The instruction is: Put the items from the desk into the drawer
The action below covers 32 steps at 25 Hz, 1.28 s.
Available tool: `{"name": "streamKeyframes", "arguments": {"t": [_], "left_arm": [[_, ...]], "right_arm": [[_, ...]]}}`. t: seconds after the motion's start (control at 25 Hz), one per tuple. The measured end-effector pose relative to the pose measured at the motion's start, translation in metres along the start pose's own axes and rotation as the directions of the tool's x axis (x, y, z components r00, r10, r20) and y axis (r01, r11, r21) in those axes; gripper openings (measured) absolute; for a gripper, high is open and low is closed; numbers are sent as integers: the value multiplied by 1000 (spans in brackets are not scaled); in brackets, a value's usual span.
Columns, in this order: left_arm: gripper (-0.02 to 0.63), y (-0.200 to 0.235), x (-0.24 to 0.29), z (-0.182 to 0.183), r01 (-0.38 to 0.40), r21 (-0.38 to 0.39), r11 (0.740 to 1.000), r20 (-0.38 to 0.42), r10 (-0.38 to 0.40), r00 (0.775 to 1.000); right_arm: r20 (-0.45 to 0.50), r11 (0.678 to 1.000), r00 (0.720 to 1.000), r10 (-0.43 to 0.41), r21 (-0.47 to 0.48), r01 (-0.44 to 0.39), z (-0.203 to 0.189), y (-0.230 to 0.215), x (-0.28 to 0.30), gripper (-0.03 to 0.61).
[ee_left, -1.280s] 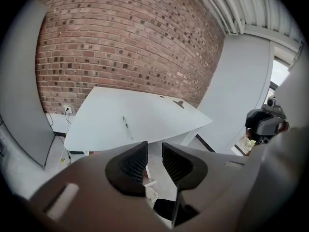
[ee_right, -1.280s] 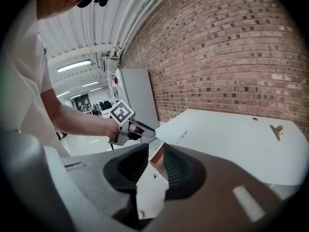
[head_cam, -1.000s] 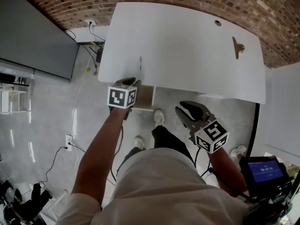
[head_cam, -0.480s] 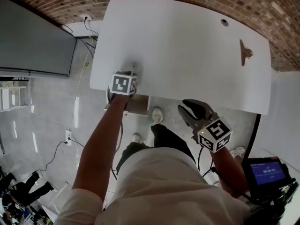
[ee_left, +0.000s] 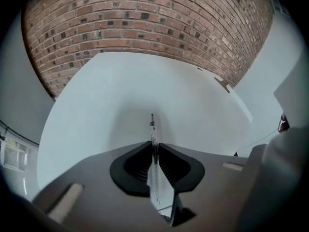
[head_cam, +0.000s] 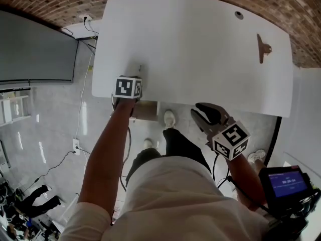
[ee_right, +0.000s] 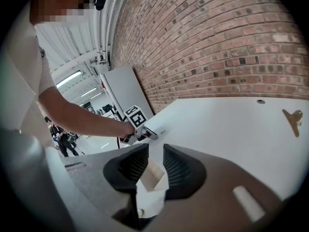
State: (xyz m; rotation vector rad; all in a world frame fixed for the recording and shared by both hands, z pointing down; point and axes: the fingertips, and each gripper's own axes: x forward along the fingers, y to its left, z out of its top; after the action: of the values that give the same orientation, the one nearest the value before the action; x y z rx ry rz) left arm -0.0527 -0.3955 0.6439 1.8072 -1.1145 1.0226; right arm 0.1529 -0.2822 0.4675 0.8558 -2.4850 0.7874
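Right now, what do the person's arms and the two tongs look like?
The left tongs and the right tongs both have a grey body and black, ribbed, rounded pads. Each carries a cube printed with black-and-white square markers. The person wears a pale short-sleeved shirt, so the forearms are uncovered.

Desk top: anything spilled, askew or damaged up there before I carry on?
Nothing stands out. The white desk top looks clean and unmarked. The thin pen sits straight in the shut jaws of the left gripper near the front edge, and the brown binder clip lies flat near the right edge.
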Motion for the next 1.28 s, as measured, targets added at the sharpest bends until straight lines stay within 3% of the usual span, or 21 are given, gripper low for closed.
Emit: {"name": "streamKeyframes", "arguments": {"t": [0.4, 0.8, 1.28], "left_arm": [[49, -14, -19, 2, 46, -35, 998, 96, -42, 994], [49, -14, -71, -78, 146, -34, 989, 206, -136, 969], [49, -10, -71, -174, 211, -47, 976, 218, -196, 956]], "right_arm": [[-4, 1000, 1000, -10, 4, 10, -1, 4, 0, 83], [0, 996, 998, -69, -54, 69, -27, 88, 1, 83], [-37, 993, 994, -103, -62, 100, -72, 164, -4, 83]]}}
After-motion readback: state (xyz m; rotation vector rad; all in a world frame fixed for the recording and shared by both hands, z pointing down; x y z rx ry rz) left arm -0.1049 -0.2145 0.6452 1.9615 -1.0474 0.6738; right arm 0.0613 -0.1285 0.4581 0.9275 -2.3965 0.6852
